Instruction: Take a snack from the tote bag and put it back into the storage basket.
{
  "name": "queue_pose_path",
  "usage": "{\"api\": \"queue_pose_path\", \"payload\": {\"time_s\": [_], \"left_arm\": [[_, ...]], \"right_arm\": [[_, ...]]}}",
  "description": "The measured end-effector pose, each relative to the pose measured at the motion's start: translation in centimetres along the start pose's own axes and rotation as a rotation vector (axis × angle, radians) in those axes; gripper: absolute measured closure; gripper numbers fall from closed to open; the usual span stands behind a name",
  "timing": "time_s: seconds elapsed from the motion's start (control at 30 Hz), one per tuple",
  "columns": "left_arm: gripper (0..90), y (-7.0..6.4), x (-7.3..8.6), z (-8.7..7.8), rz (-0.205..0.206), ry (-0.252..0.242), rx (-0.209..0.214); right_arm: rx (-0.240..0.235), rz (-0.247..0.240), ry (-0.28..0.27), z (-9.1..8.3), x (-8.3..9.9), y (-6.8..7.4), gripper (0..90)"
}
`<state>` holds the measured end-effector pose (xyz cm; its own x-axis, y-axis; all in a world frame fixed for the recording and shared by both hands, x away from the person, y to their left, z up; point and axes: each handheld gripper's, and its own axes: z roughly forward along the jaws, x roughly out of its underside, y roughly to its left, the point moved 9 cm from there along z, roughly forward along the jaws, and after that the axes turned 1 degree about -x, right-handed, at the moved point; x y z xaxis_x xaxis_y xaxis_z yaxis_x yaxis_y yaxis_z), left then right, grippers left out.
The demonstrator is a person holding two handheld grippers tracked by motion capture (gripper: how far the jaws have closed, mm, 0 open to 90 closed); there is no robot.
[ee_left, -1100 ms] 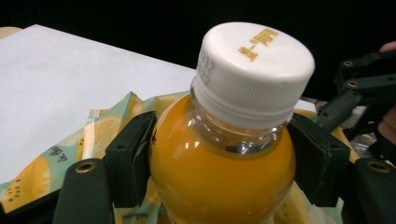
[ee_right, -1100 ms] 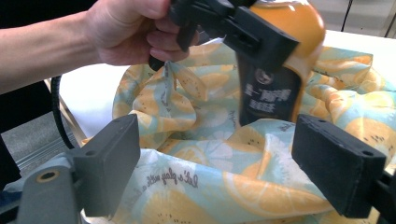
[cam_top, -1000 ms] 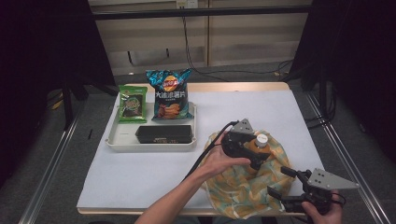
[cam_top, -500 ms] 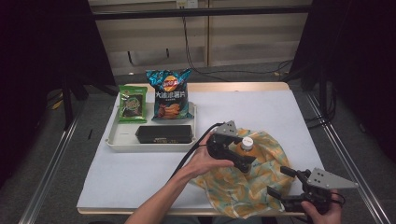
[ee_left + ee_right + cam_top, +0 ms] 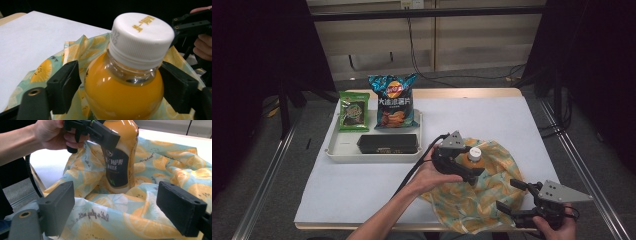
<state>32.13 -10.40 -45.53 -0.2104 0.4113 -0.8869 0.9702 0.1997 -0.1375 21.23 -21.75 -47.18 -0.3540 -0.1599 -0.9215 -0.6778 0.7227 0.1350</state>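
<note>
Jaws of the left hand-held gripper (image 5: 463, 169) flank the shoulder of the orange juice bottle (image 5: 125, 82), apparently gripping it, upright on the fruit-print cloth bag (image 5: 472, 195) at the near right of the worktop (image 5: 362, 185). The right hand-held gripper (image 5: 125, 207) hovers wide open over the bag's near edge, holding nothing. Best to keep the bottle vertical while the right pinches a single layer of fabric.
</note>
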Motion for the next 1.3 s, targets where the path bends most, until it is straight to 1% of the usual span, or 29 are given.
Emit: {"api": "queue_pose_path", "payload": {"time_s": [0.07,0.13,0.17,0.2,0.23,0.27,0.3,0.33,0.37,0.4,0.43,0.5,0.57,0.6,0.63,0.7,0.9,0.93,0.97,1.0,1.03,1.07,1.23,1.3], "left_arm": [[18.8,-0.3,-0.1,0.2,-0.012,-0.011,-0.006],[18.3,-0.5,0.0,0.5,-0.015,-0.006,-0.028],[18.6,-0.5,0.1,0.6,-0.022,-0.011,-0.05],[19.6,-0.4,0.2,0.7,-0.017,-0.015,-0.065],[19.6,-0.4,0.4,0.8,-0.031,-0.015,-0.072],[20.2,-0.4,0.4,0.9,-0.041,-0.027,-0.069],[20.6,-0.2,0.7,0.9,-0.043,-0.019,-0.091],[21.9,-0.2,0.7,0.9,-0.049,-0.025,-0.096],[23.1,-0.1,0.9,0.9,-0.05,-0.026,-0.116],[22.4,-0.2,0.9,0.9,-0.048,-0.034,-0.115],[23.7,-0.2,1.0,0.9,-0.048,-0.028,-0.113],[23.9,-0.3,1.1,0.9,-0.054,-0.033,-0.114],[26.2,-0.3,1.0,0.9,-0.036,-0.036,-0.13],[28.8,-0.5,1.0,0.8,-0.024,-0.037,-0.128],[29.7,-0.6,1.0,0.9,-0.024,-0.04,-0.129],[29.9,-0.6,1.0,0.8,-0.02,-0.031,-0.12],[30.3,-0.4,0.9,0.6,-0.014,-0.012,-0.064],[30.3,-0.4,0.9,0.6,-0.025,-0.016,-0.048],[30.3,-0.4,0.8,0.5,-0.027,-0.015,-0.033],[30.3,-0.3,0.7,0.4,-0.028,-0.017,-0.028],[30.2,-0.3,0.6,0.2,-0.024,-0.023,-0.01],[30.3,-0.3,0.5,0.1,-0.033,-0.028,0.0],[30.3,0.0,-0.1,-0.7,-0.036,-0.035,0.019],[30.3,0.0,-0.4,-1.1,-0.045,-0.053,0.033]], "right_arm": [[0.001,0.001,-0.002,0.0,0.0,0.0,14.5],[0.001,0.0,-0.003,0.0,0.0,0.0,14.5],[0.001,-0.001,-0.003,-0.1,0.0,0.0,14.5],[-0.001,0.0,-0.003,-0.1,0.0,0.0,14.4],[-0.001,0.004,-0.004,-0.1,0.0,0.0,14.4],[0.0,0.003,-0.002,-0.1,0.0,0.0,14.4],[0.0,0.001,-0.001,-0.1,0.0,0.1,14.5],[0.002,0.002,-0.002,-0.1,0.0,0.0,14.5],[0.001,0.002,-0.003,-0.1,0.0,0.1,14.4],[0.001,0.003,-0.004,-0.2,0.0,0.0,14.4],[0.001,0.002,-0.002,-0.2,0.0,0.0,14.4],[-0.001,0.001,0.0,-0.1,0.0,0.0,14.4],[-0.004,0.001,0.002,0.0,0.0,0.1,14.4],[-0.001,-0.003,0.005,0.0,0.0,0.1,14.4],[-0.001,-0.003,0.005,0.0,0.1,0.1,14.3],[-0.003,-0.001,0.002,0.0,0.0,0.1,14.4],[0.001,0.002,-0.001,-0.1,0.0,0.0,14.4],[0.0,0.002,-0.001,0.0,0.0,0.0,14.4],[-0.001,-0.001,0.0,-0.1,0.0,0.0,14.4],[-0.002,0.002,-0.001,-0.1,0.0,0.0,14.4],[-0.003,-0.001,0.0,-0.1,0.0,0.0,14.4],[-0.001,0.003,0.0,-0.1,0.0,0.1,14.4],[0.003,0.004,-0.004,-0.1,0.0,0.0,13.9],[0.0,0.004,-0.005,-0.1,0.0,0.0,13.4]]}}
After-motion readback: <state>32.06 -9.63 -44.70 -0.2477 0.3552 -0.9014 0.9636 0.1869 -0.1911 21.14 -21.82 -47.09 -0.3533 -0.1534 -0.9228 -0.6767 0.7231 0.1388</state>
